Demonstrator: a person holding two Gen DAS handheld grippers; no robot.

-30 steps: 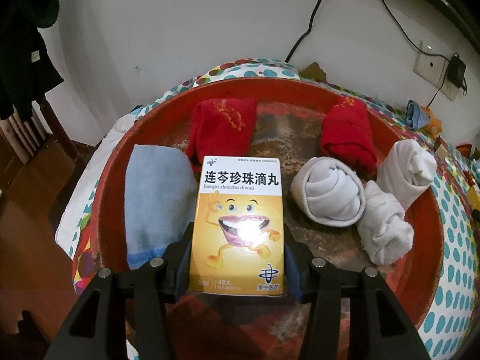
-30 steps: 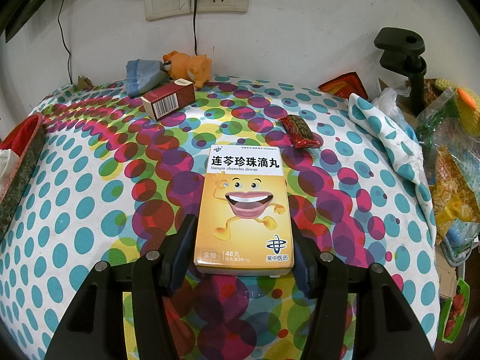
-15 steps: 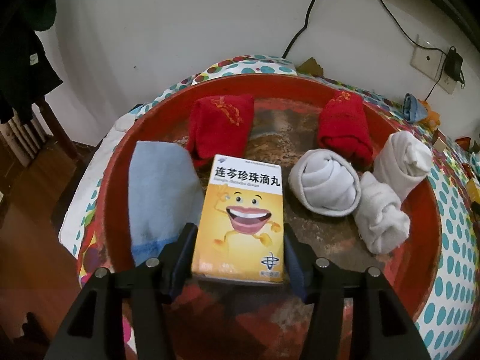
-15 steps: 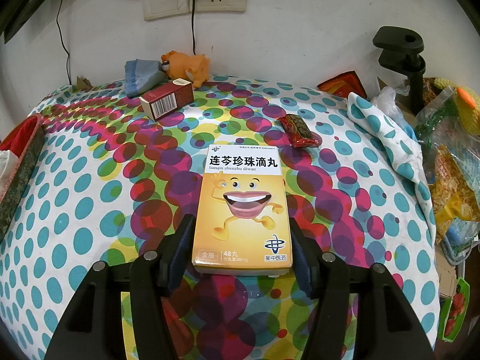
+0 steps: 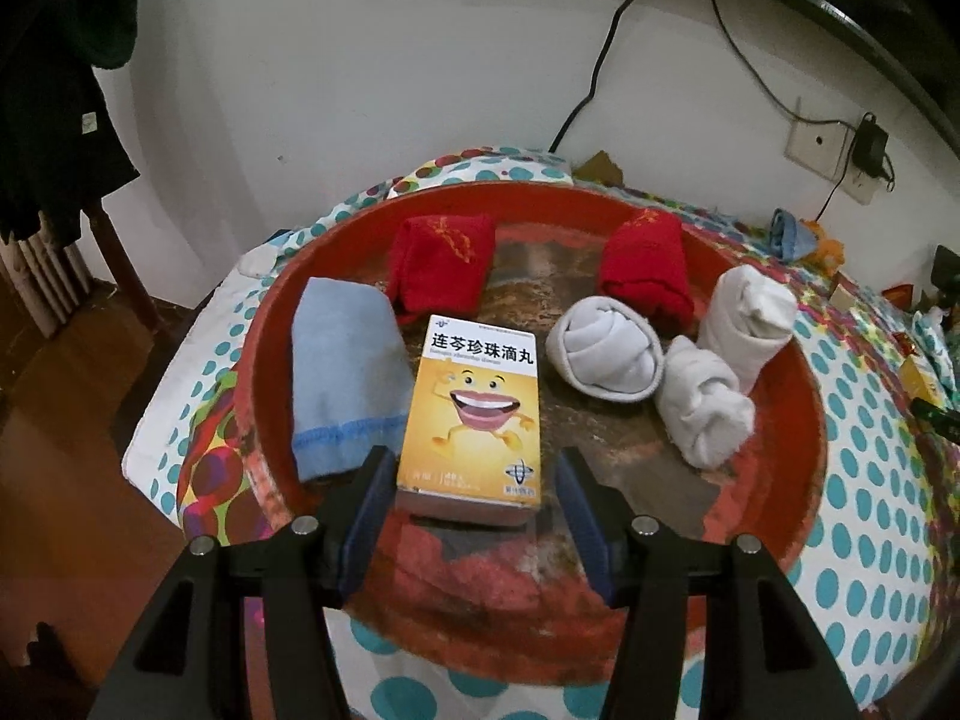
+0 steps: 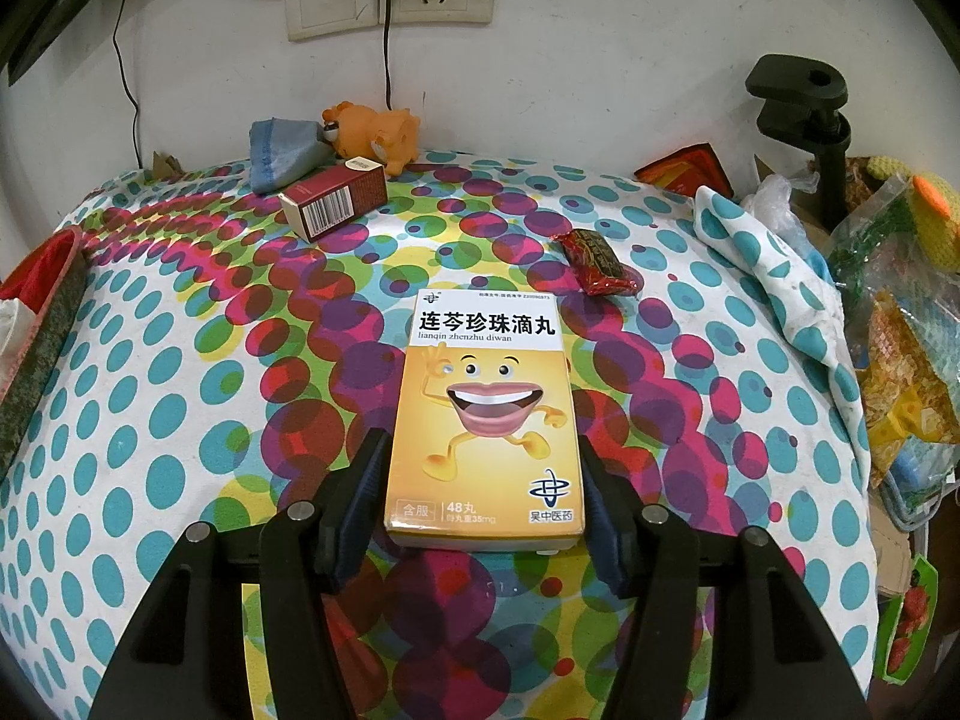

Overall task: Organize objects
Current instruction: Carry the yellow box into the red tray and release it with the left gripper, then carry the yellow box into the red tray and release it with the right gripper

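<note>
A yellow medicine box (image 5: 474, 408) lies flat in the round red tray (image 5: 480, 630), between a folded blue towel (image 5: 342, 378) and a white sock roll (image 5: 606, 357). My left gripper (image 5: 474, 462) is open around the box's near end, with a gap at each pad. In the right wrist view, a second yellow medicine box (image 6: 483, 414) sits over the dotted tablecloth (image 6: 150, 420). My right gripper (image 6: 480, 450) is closing on it, both pads against its sides.
The tray also holds two red socks (image 5: 441, 264) (image 5: 645, 267) and two more white rolls (image 5: 702, 408) (image 5: 747, 318). On the cloth are a dark red carton (image 6: 336, 201), a red candy wrapper (image 6: 600, 264), an orange toy (image 6: 372, 132) and a blue cloth (image 6: 279, 147). Bags (image 6: 900, 330) and a black clamp (image 6: 804, 114) crowd the right.
My left gripper has let go of its box, which now lies in the tray, and the gripper has drawn back and up. The right gripper and its box have not moved.
</note>
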